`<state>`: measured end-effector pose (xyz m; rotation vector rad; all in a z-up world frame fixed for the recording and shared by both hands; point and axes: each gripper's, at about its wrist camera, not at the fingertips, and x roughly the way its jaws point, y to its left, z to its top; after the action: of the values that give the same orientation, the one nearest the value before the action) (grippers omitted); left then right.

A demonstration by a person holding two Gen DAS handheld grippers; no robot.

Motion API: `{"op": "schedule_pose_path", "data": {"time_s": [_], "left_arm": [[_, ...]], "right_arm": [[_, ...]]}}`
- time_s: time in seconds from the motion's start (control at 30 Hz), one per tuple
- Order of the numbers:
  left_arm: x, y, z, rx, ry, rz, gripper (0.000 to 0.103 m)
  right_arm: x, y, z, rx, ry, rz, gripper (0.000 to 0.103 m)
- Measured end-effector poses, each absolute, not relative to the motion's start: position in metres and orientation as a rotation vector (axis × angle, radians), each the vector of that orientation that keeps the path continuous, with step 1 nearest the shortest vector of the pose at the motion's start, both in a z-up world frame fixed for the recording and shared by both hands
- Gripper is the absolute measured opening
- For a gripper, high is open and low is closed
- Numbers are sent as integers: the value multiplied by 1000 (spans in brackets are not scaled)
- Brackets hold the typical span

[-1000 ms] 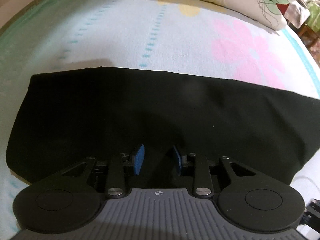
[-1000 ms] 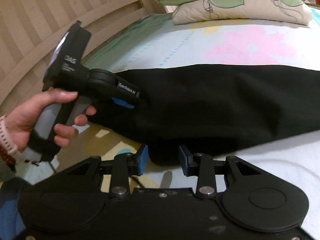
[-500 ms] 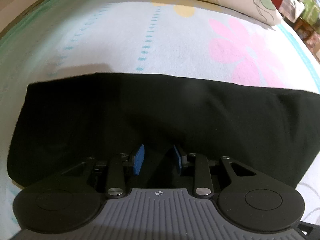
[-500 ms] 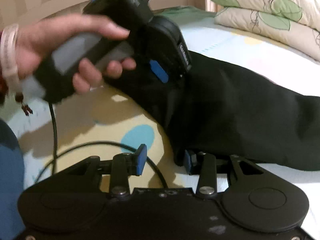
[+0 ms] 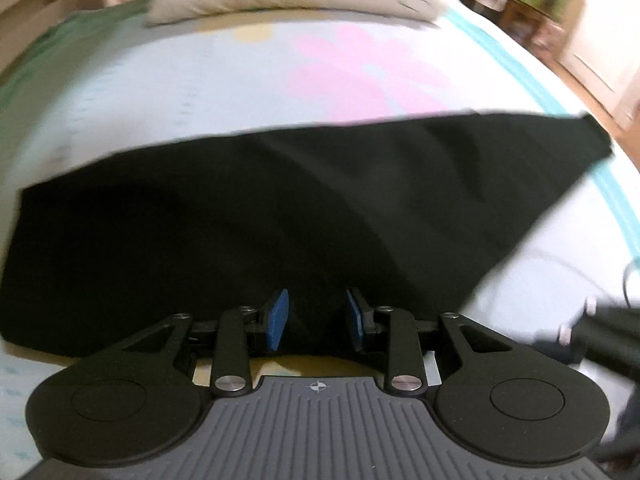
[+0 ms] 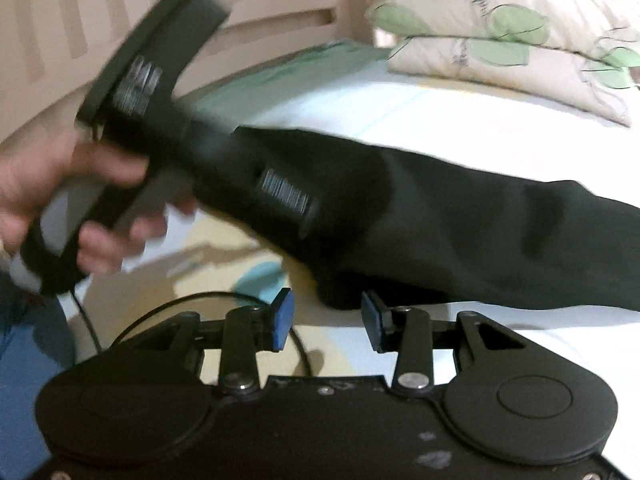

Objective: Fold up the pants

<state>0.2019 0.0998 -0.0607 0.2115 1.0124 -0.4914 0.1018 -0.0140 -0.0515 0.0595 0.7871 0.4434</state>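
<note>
Two grippers are working at the near edge of the black pants, which are lying stretched across the floral bedsheet. Nearest in the left wrist view, the left gripper is sitting with its blue pads spread apart, the pants' near hem lying in the gap between them — whether the pads are touching the cloth I cannot tell. Its jaws are standing open. In the right wrist view, the right gripper is likewise holding its jaws apart, with the rounded end of the pants just beyond the pads and not clamped. A black cable is curling over the sheet just on the near side of the pants. Beside the pants' end, the person's left hand is wrapping the handle of the left gripper, blurred — its front is lying against the dark cloth. Beyond the pants, two leaf-printed pillows are stacked on the sheet, with a slatted wooden headboard alongside them.
</note>
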Motion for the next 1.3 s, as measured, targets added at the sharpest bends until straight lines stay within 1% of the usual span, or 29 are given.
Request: {"op": "schedule_pose_path", "data": {"time_s": [0.17, 0.27, 0.4, 0.63, 0.73, 0.9, 1.03, 1.13, 1.2, 1.23, 1.27, 1.3], "left_arm": [[207, 83, -76, 243, 1007, -458, 31], [215, 74, -78, 274, 999, -447, 31], [217, 76, -78, 251, 1010, -446, 31], [217, 90, -80, 185, 1002, -466, 31], [219, 93, -80, 179, 1002, -478, 31], [220, 94, -79, 176, 1000, -482, 31], [219, 97, -80, 176, 994, -488, 31], [218, 96, -80, 180, 991, -489, 31], [217, 94, -80, 187, 989, -488, 31], [217, 94, -79, 190, 988, -489, 31], [217, 94, -79, 192, 988, -490, 31], [217, 93, -79, 192, 989, -490, 31]], "right_arm": [[114, -31, -51, 87, 779, 364, 41], [124, -42, -52, 99, 774, 303, 41], [134, -54, -52, 100, 761, 240, 41], [159, -50, -77, 51, 869, 270, 39], [154, -62, -79, 208, 913, 277, 39], [141, -80, -89, 389, 970, 255, 40], [145, -95, -96, 566, 956, 194, 41], [152, -97, -99, 619, 953, 164, 41], [153, -97, -98, 612, 929, 137, 33], [153, -94, -96, 587, 911, 119, 10], [154, -93, -93, 563, 905, 107, 2], [155, -91, -92, 537, 898, 95, 2]]}}
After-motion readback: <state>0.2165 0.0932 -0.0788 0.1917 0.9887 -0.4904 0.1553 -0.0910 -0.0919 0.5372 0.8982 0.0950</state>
